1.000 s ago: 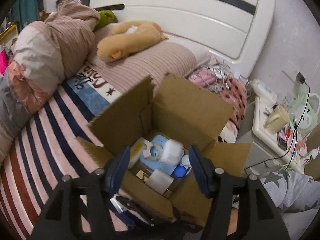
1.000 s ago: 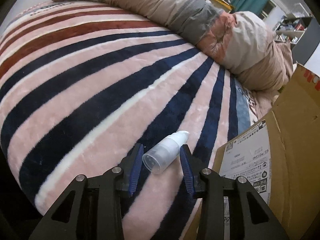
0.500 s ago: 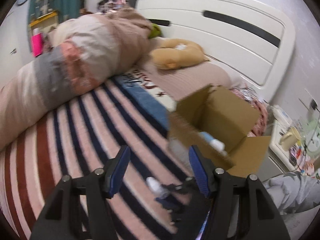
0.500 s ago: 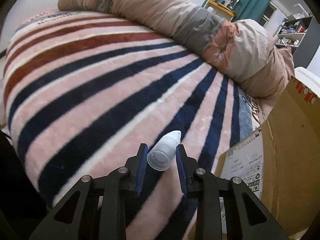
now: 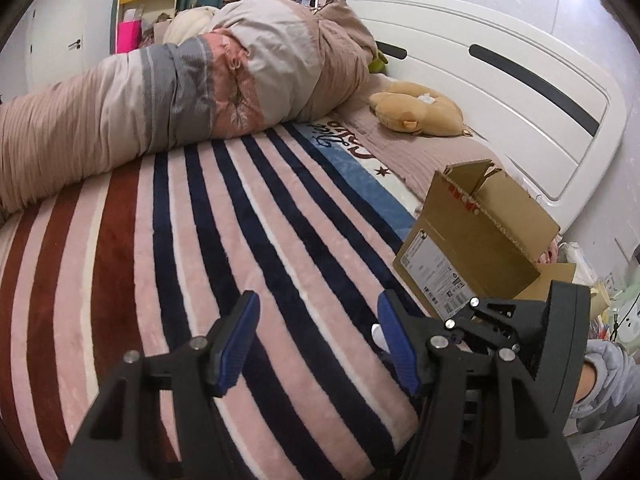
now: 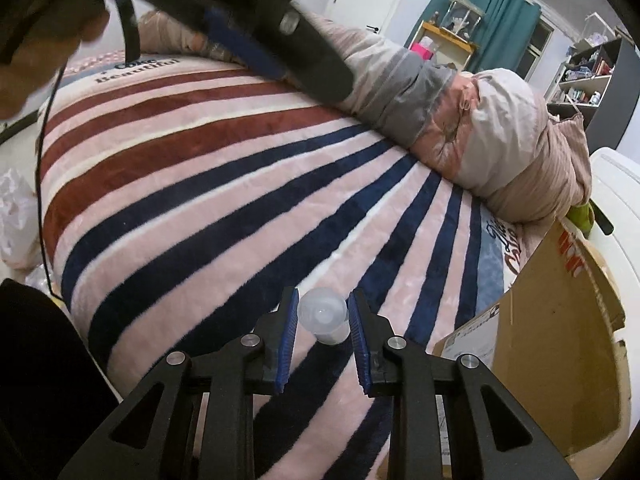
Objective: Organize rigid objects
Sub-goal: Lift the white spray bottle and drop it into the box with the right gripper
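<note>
My right gripper (image 6: 323, 318) is shut on a small clear plastic pump bottle (image 6: 325, 316), held above the striped blanket with its round end towards the camera. A sliver of the bottle (image 5: 377, 338) shows in the left wrist view beside the right gripper's black body (image 5: 516, 332). My left gripper (image 5: 318, 320) is open and empty over the blanket. The open cardboard box (image 5: 480, 240) stands on the bed to the right; it also shows in the right wrist view (image 6: 560, 340). Its contents are hidden from here.
The striped blanket (image 5: 200, 240) covers the bed. A rolled duvet (image 5: 180, 92) lies along the far side. A plush toy (image 5: 416, 110) lies by the white headboard (image 5: 500, 72). The left gripper's body (image 6: 248, 12) crosses the top of the right wrist view.
My right gripper has shut on the bottle and lifted it off the blanket, tilting it end-on. My left gripper has swung away from above the box to over the blanket.
</note>
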{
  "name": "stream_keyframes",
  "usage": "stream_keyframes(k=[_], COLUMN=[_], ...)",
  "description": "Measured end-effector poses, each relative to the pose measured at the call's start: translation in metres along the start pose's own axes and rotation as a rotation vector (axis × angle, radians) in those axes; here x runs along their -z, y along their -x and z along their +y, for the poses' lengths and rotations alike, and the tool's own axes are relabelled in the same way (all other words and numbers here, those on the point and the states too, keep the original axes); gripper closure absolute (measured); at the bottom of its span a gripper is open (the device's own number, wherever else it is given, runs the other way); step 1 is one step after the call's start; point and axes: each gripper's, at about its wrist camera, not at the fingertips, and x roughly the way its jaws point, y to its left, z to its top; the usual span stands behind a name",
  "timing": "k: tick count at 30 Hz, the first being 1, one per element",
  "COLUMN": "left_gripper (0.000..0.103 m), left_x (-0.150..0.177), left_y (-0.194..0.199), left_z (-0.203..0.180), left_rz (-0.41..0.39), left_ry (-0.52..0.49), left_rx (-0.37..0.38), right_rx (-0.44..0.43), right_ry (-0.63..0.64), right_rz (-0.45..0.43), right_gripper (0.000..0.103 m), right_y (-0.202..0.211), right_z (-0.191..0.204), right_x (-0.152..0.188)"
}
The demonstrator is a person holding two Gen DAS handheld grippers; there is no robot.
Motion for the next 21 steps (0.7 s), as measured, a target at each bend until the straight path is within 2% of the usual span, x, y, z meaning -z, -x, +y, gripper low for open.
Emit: stream_keyframes(k=[6, 8, 12, 16, 21], left_gripper=[0.045, 0.045, 0.045, 0.045, 0.045], left_x=[0.007, 0.008, 0.011, 0.012, 0.015], left_y=[-0.007, -0.010, -0.015, -0.016, -0.017], left_z=[0.004, 0.005, 0.007, 0.009, 0.014], left_rz=[0.014, 0.023, 0.035, 0.035, 0.038], left_ry=[0.008, 0.013, 0.023, 0.028, 0.037], left_rx=[-0.012, -0.015, -0.016, -0.016, -0.023], right_rx=[-0.049, -0.053, -0.023, -0.023, -0.003], right_ry=[-0.036, -0.050, -0.036, -0.056, -0.061], right_rz=[0.060, 0.050, 0.038, 0.072, 0.029], right_gripper=[0.082, 0.082, 0.082, 0.083, 0.083], right_y=[-0.022, -0.027, -0.034, -0.045, -0.037], right_z=[-0.001, -0.004, -0.002, -0.007, -0.010], right_x=[0.012, 0.014, 0.010, 0.015, 0.016])
